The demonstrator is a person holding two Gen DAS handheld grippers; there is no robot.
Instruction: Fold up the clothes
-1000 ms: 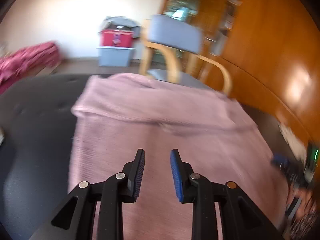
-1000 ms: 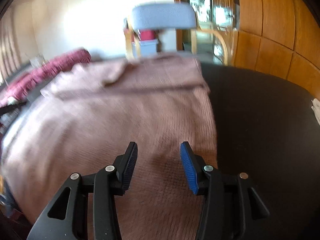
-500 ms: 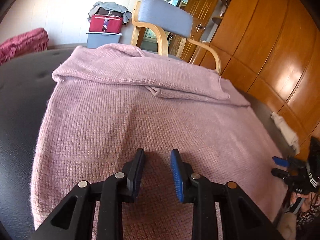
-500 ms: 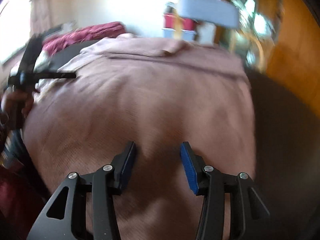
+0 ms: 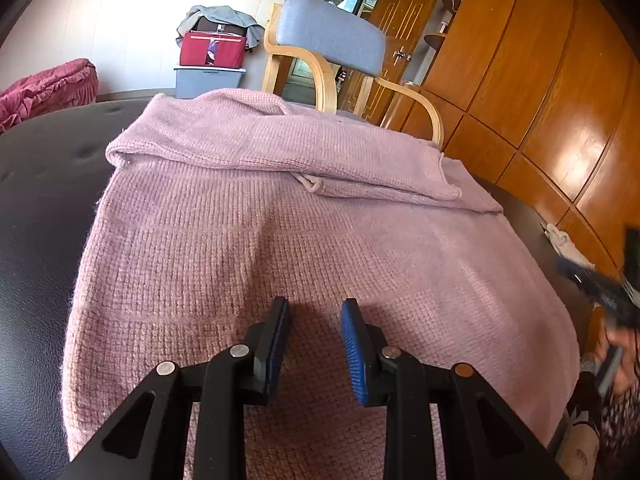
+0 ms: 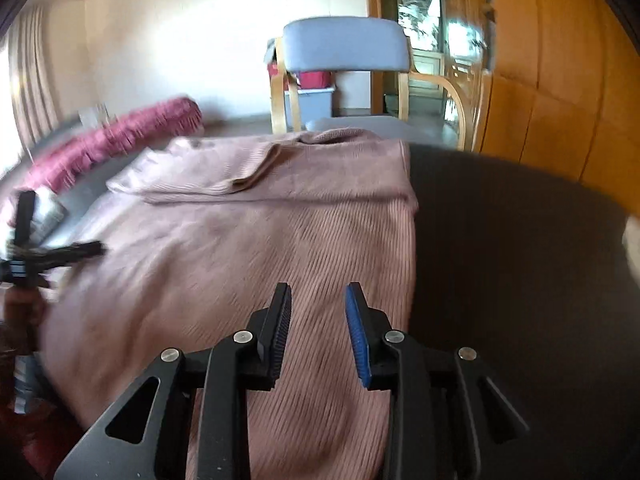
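A pink knitted sweater (image 5: 280, 232) lies spread flat on a dark padded surface (image 5: 44, 200), its sleeves folded across the far part. It also shows in the right wrist view (image 6: 256, 240). My left gripper (image 5: 315, 308) is open and empty, just above the sweater's near hem, left of its middle. My right gripper (image 6: 318, 294) is open and empty above the sweater's near right part, close to its right edge. The right gripper shows blurred at the right edge of the left wrist view (image 5: 596, 284); the left gripper shows at the left edge of the right wrist view (image 6: 52, 258).
A wooden armchair with a grey-blue back (image 5: 332, 40) stands beyond the far edge. A grey bin with a red bag (image 5: 210, 64) sits by the wall. A crimson ruffled cloth (image 5: 44, 88) lies at far left. Wooden cabinets (image 5: 540, 100) line the right. A white item (image 5: 560, 238) lies at right.
Both grippers have swung around over the sweater. The left one has come lower and closer to the near hem. The right one has shifted toward the sweater's right edge, its jaws slightly narrower.
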